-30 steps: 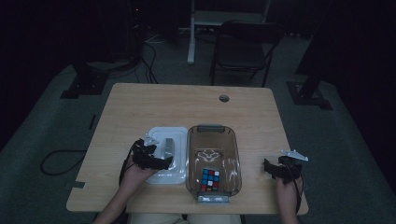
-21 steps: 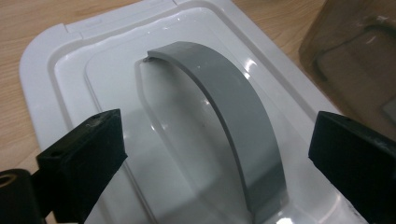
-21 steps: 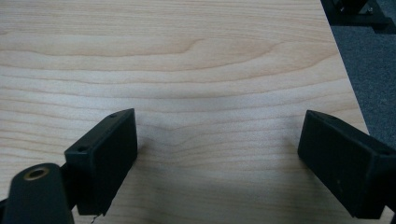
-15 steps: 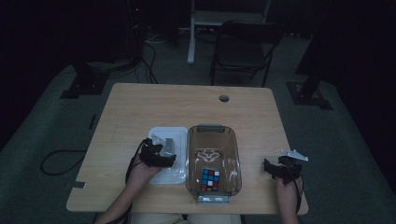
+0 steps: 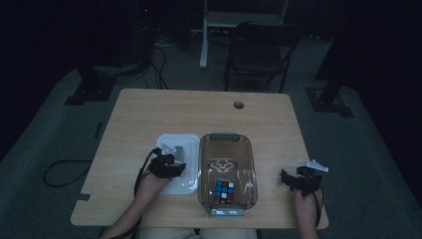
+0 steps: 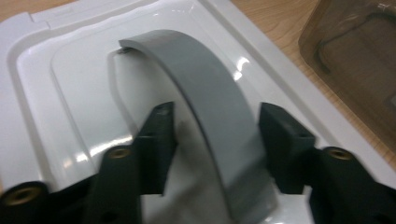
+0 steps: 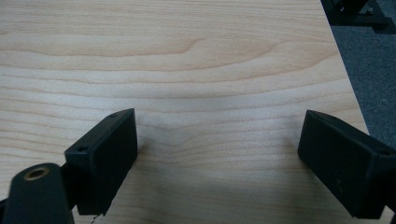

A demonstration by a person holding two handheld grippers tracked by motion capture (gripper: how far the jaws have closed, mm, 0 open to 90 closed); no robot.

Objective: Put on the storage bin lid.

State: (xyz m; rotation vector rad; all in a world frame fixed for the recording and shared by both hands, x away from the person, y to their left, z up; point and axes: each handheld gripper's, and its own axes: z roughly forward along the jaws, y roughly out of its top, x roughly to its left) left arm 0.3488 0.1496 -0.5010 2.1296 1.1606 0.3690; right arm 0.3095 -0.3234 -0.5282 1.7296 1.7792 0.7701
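Observation:
A white lid [image 5: 170, 143] lies flat on the table, left of a clear brown tub [image 5: 227, 152] that holds a colour cube [image 5: 224, 191]. My left gripper [image 5: 177, 167] sits over the lid's near part. In the left gripper view, the lid's [image 6: 79, 84] grey arched handle [image 6: 210, 107] stands between the jaws of my left gripper [image 6: 217, 123]. The jaws have just been closing; the right one is at the handle's edge and a thin gap remains on the left. My right gripper [image 5: 285, 178] rests open near the table's right edge, and in its own view my right gripper [image 7: 219, 140] has bare wood between its jaws.
The wooden table [image 5: 199, 114] has a round cable hole [image 5: 239, 105] at the back. Its right edge [image 7: 348, 79] runs close beside my right gripper. A chair [image 5: 261, 50] and stand legs are on the floor beyond the table.
My left gripper has shifted a little to the right over the lid and its jaws have narrowed around the handle. The right gripper has stayed put.

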